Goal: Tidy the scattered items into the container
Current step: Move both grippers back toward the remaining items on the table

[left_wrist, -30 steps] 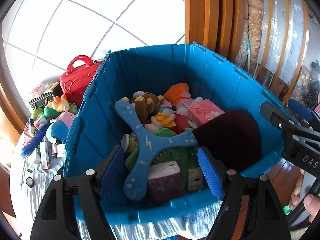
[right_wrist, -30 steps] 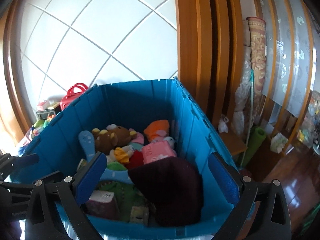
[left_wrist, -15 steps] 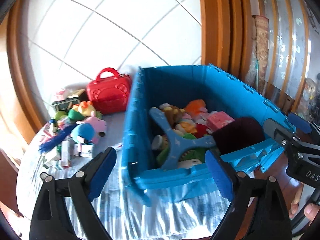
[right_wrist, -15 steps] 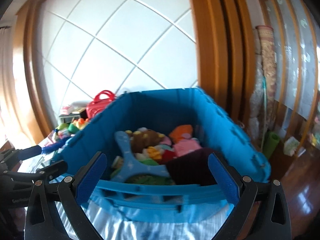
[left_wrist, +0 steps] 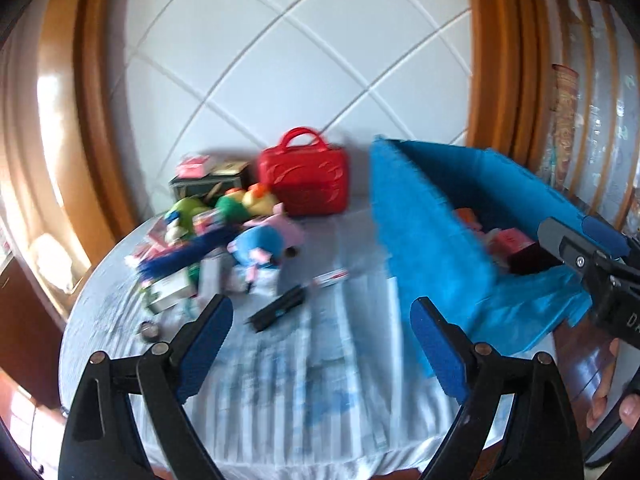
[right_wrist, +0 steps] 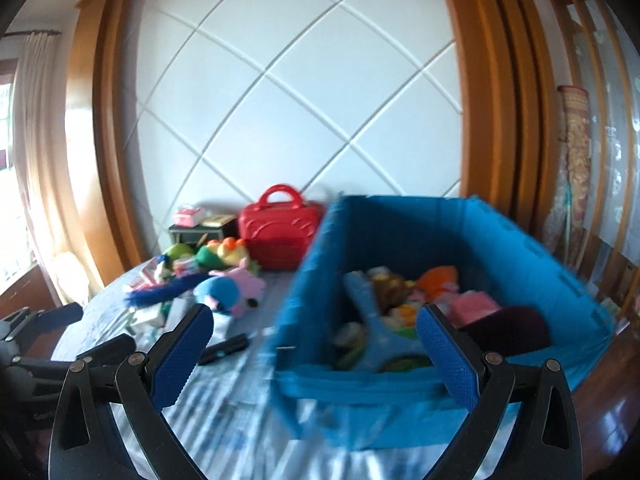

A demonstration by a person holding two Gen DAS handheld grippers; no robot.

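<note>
While both views were smeared by blur, the left hand-held gripper [left_wrist: 322, 334] hung with its jaws spread wide and nothing between them, above the striped cloth covering the surface [left_wrist: 312, 392]. The right hand-held gripper [right_wrist: 314, 338] also stood wide apart and empty, its right finger in front of the blue container [right_wrist: 400, 392].

From the left wrist view, the container [left_wrist: 424, 248] sat at three o'clock on the surface, already holding toys. From the right wrist view, a blue boomerang-shaped toy [right_wrist: 370, 332], a dark maroon item [right_wrist: 512, 330] and a pink box [right_wrist: 474, 306] could be made out inside it.

Scattered items lay at ten o'clock from the left gripper: a blue and pink plush [left_wrist: 264, 242], a blue feathery piece [left_wrist: 176, 260], small boxes too blurred to identify, and a black bar-shaped object [left_wrist: 278, 308] nearest the jaws. A red handbag [left_wrist: 304, 182] stood at twelve o'clock against the white panelled wall [left_wrist: 296, 60], just left of the container.
</note>
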